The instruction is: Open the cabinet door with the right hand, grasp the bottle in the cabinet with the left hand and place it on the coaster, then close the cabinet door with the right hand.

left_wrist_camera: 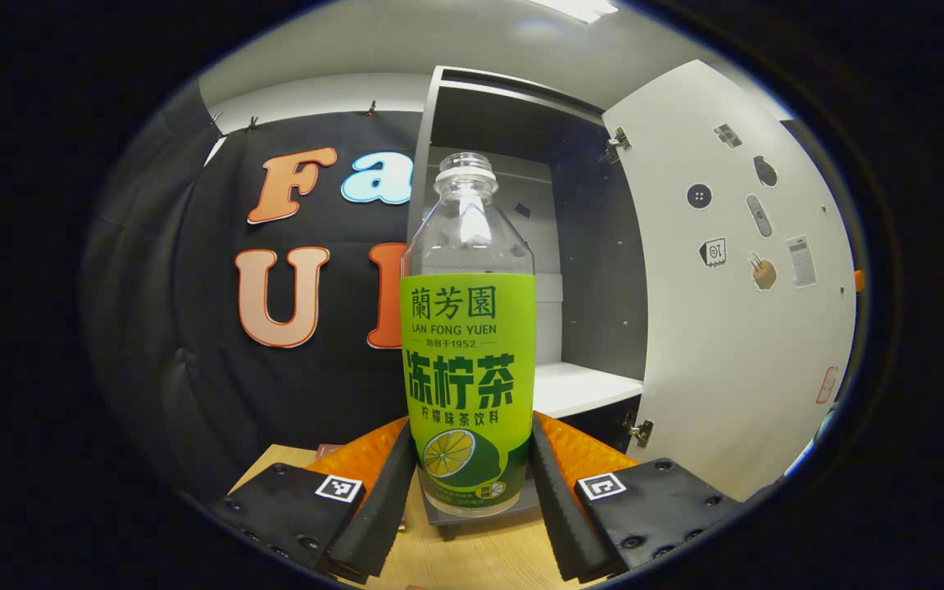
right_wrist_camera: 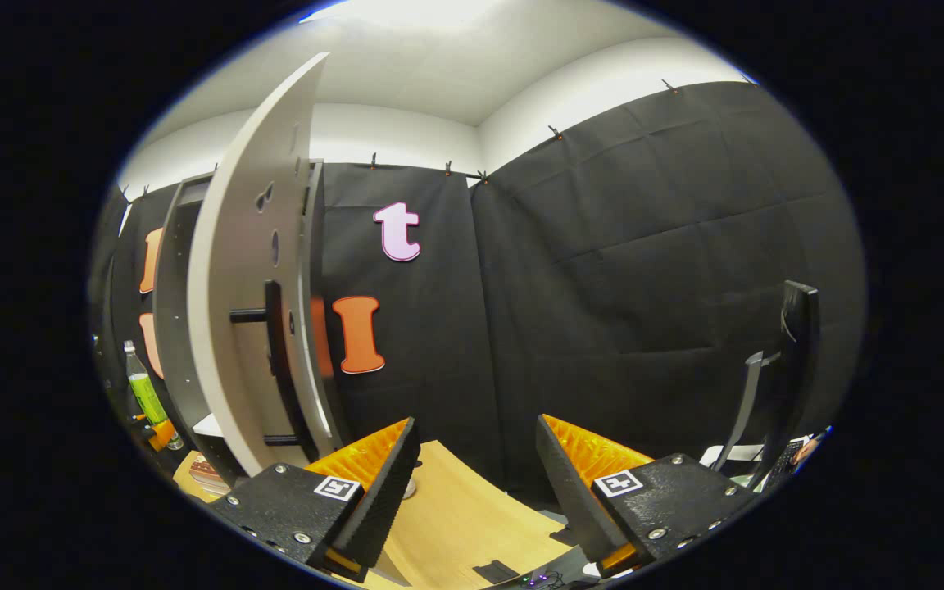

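Your left gripper (left_wrist_camera: 472, 492) clamps the bottle (left_wrist_camera: 468, 344), upright, out in front of the cabinet (left_wrist_camera: 513, 106). Your right gripper (right_wrist_camera: 476, 475) is spread and empty, near the swung-out door (right_wrist_camera: 234, 328). Door opened, bottle grasped; coaster placement and closing remain.

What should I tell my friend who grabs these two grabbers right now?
Left gripper: shut on the bottle, held upright above the wooden table, outside the cabinet.
Right gripper: open, holding nothing, beside the cabinet door.
Done: door open, bottle taken out.
Left: set the bottle on the coaster, whose spot I cannot tell here; then shut the door with the right gripper.
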